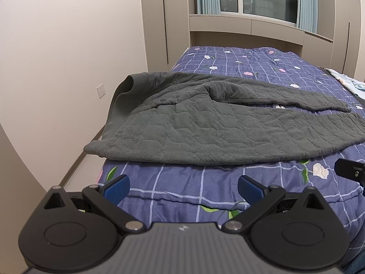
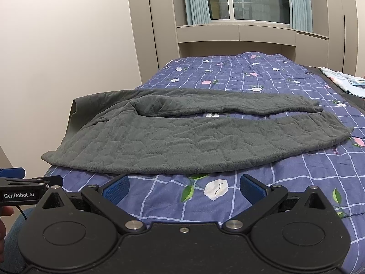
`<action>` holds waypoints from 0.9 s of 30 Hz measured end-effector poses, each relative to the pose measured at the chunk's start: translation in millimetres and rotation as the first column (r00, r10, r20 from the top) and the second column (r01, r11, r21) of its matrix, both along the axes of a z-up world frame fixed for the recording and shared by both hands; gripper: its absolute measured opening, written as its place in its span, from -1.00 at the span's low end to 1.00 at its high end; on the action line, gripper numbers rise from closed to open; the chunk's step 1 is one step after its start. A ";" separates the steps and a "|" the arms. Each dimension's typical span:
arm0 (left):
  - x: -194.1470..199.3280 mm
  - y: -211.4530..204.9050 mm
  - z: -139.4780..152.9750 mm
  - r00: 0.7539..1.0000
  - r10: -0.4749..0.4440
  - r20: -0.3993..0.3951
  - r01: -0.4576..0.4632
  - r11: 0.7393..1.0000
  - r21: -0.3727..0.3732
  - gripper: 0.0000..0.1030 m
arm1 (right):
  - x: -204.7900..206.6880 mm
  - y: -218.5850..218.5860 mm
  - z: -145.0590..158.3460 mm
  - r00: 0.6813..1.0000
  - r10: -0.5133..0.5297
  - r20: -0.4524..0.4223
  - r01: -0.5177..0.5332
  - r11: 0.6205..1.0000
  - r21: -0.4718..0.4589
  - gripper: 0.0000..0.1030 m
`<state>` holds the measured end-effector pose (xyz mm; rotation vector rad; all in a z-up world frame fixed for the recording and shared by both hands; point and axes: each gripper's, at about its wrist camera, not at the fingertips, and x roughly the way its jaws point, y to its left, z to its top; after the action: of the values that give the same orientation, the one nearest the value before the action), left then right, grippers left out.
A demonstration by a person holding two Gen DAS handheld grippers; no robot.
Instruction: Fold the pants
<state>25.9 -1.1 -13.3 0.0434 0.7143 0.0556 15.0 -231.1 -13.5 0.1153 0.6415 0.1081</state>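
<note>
Dark grey quilted pants [image 1: 205,125] lie flat across the bed, waistband at the left edge, both legs running to the right, side by side with a narrow gap. They also show in the right wrist view [image 2: 182,137]. My left gripper [image 1: 182,188] is open and empty, held just short of the near edge of the pants, close to the waist end. My right gripper [image 2: 183,188] is open and empty, just short of the near leg's edge. A part of the right gripper shows at the left view's right edge [image 1: 349,171].
The bed has a purple checked quilt with flowers [image 2: 251,194]. A cream wall [image 1: 57,68] and floor gap lie to the left of the bed. Wardrobes and a window [image 2: 251,0] stand at the far end. A light patterned cloth [image 2: 342,80] lies at the far right.
</note>
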 end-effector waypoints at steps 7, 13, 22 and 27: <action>7.7 -1.9 -0.7 1.000 -0.001 -0.011 0.001 1.000 0.008 0.99 | 5.7 0.9 -1.9 1.000 0.006 -0.014 -0.006 1.000 -0.002 0.99; 17.8 -3.5 -2.8 1.000 -0.007 -0.025 0.007 1.000 0.019 0.99 | 12.1 0.7 -4.4 1.000 0.011 -0.027 -0.012 1.000 -0.001 0.99; 65.4 -10.4 9.5 1.000 0.000 -0.024 0.003 0.994 0.111 0.99 | 34.8 -9.5 -7.7 0.999 0.034 -0.006 -0.034 0.999 0.000 0.99; 103.5 -10.6 21.6 1.000 -0.004 -0.001 0.004 0.992 0.125 0.99 | 57.9 -24.8 -3.8 0.997 0.045 0.057 -0.045 0.999 -0.011 0.99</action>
<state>129.4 -11.6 8.3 0.1647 0.7111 0.0969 72.9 -255.9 -17.4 0.0878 0.5873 0.1514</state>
